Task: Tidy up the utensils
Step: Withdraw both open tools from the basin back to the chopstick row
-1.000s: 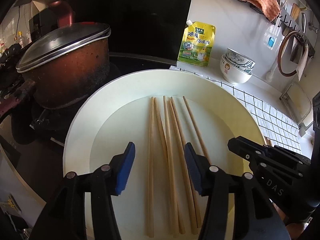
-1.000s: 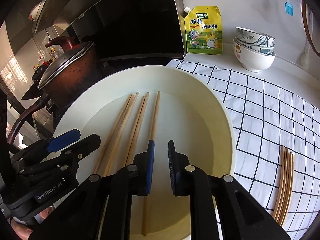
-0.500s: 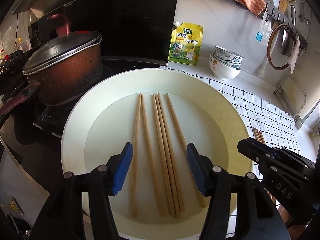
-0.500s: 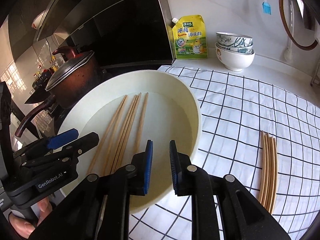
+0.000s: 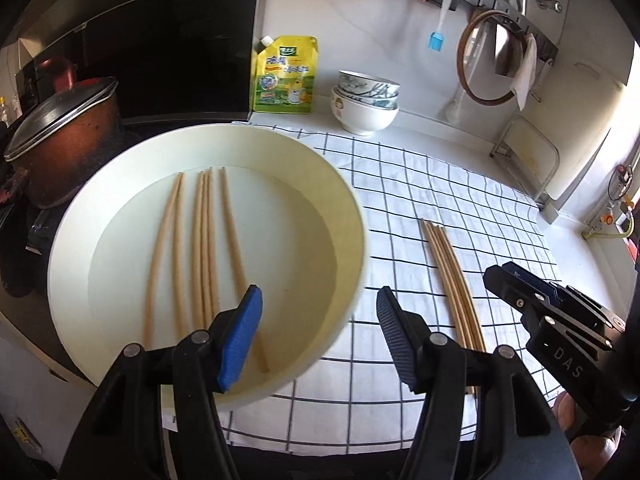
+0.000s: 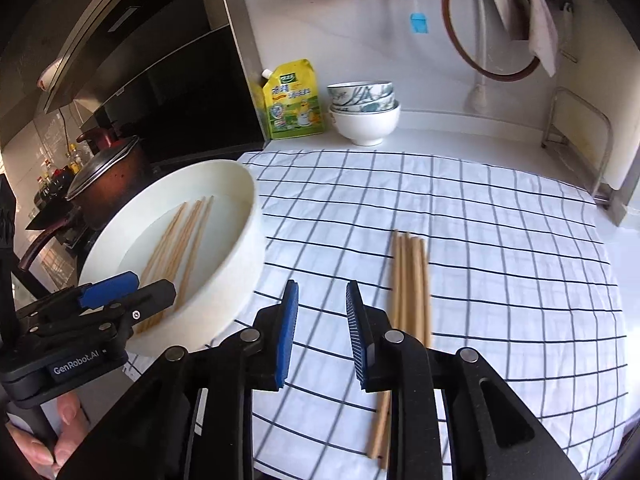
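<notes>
A large cream bowl (image 5: pixel 356 240) (image 6: pixel 244 240) stands at the left edge of a checked cloth (image 5: pixel 460 208) (image 6: pixel 500 240). Several wooden chopsticks (image 5: pixel 204 240) (image 6: pixel 184 240) lie inside it. A second bundle of chopsticks (image 5: pixel 452 280) (image 6: pixel 408 280) lies on the cloth to the right of the bowl. My left gripper (image 5: pixel 318 332) (image 6: pixel 128 294) is open and empty over the bowl's near right rim. My right gripper (image 6: pixel 322 332) (image 5: pixel 520 284) is open and empty above the cloth, between the bowl and the bundle.
A lidded brown pot (image 5: pixel 60 140) (image 6: pixel 108 172) stands on the stove left of the bowl. A yellow seasoning pouch (image 5: pixel 286 76) (image 6: pixel 294 100) and stacked bowls (image 5: pixel 366 100) (image 6: pixel 362 110) stand at the back wall. A rack (image 5: pixel 524 156) stands at the right.
Both grippers have pulled back and shifted right, away from the bowl's middle. The right gripper's jaws have opened wider. The bundle on the cloth has come into fuller view.
</notes>
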`<control>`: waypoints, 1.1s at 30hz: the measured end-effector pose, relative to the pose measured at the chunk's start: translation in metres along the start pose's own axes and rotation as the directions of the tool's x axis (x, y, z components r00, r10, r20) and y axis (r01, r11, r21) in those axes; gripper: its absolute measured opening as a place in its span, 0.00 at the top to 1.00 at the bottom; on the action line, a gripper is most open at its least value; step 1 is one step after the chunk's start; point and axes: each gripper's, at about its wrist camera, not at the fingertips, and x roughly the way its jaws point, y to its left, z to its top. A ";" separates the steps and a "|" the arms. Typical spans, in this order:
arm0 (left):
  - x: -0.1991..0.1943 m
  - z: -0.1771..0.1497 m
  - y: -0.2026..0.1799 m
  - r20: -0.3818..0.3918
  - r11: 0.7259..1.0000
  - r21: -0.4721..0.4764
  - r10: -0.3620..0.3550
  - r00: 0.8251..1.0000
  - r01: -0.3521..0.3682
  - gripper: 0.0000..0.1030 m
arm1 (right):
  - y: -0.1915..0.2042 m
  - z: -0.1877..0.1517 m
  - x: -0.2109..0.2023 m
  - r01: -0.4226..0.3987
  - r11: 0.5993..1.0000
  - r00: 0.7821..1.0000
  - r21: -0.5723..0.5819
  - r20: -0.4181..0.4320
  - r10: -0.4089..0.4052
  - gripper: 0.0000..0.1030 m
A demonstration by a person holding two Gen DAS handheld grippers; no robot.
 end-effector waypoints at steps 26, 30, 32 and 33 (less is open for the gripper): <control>0.040 -0.046 -0.084 -0.077 0.998 0.062 -0.002 0.997 0.007 0.39 | -0.076 -0.066 0.016 0.042 0.997 0.995 0.059 -0.095 -0.037 0.70; 0.045 -0.049 -0.082 -0.085 0.998 0.062 0.016 0.996 -0.011 0.38 | -0.073 -0.067 0.023 0.055 0.998 0.994 0.036 -0.100 -0.051 0.70; 0.048 -0.050 -0.077 -0.096 0.999 0.049 0.021 0.995 -0.016 0.38 | -0.072 -0.066 0.027 0.067 0.997 0.992 0.026 -0.105 -0.063 0.70; 0.049 -0.050 -0.075 -0.102 0.999 0.042 0.022 0.995 -0.018 0.38 | -0.071 -0.066 0.029 0.074 0.997 0.992 0.021 -0.107 -0.071 0.70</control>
